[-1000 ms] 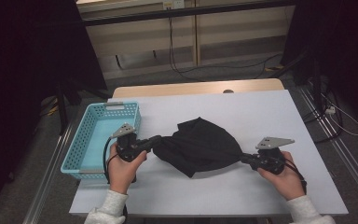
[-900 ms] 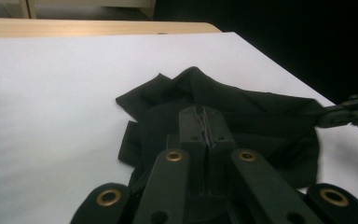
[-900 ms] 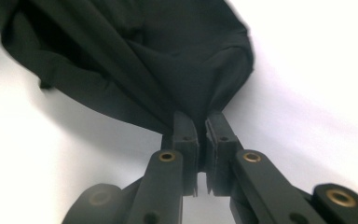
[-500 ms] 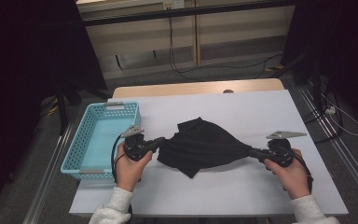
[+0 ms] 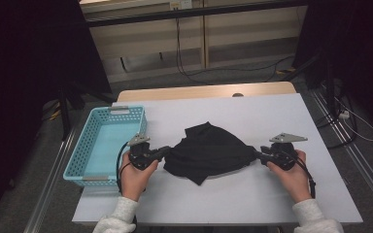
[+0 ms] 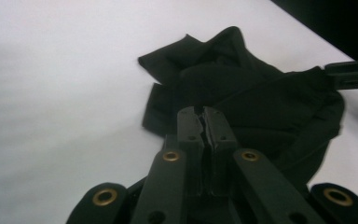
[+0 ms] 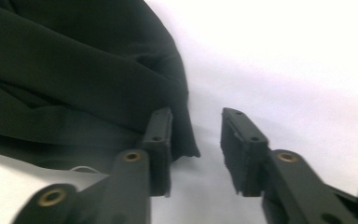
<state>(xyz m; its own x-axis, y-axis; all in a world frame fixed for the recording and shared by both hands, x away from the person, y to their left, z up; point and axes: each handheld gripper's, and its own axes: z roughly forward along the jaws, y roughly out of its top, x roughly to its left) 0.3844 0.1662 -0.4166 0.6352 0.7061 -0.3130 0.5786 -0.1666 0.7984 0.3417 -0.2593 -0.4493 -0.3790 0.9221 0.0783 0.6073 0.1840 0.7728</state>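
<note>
Blue basket (image 5: pixel 104 145) at table's (image 5: pixel 272 204) left edge. Left gripper (image 5: pixel 167 152) clenched on black cloth's (image 5: pixel 209 153) left edge, mid-table. Right gripper (image 5: pixel 258 154) at the cloth's right corner, jaws apart, holding nothing. No readable writing or labels.

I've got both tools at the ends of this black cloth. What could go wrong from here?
1. The right tool stands open with the black cloth's corner beside one jaw, not between them. Pulling or lifting now would likely leave that end behind.
2. The left tool is shut on just a thin bit of fabric, so a hard tug could slip it free.
3. The cloth is bunched and folded over itself, and the blue basket sits close beside the left hand; a wide sweep might bump it.
</note>
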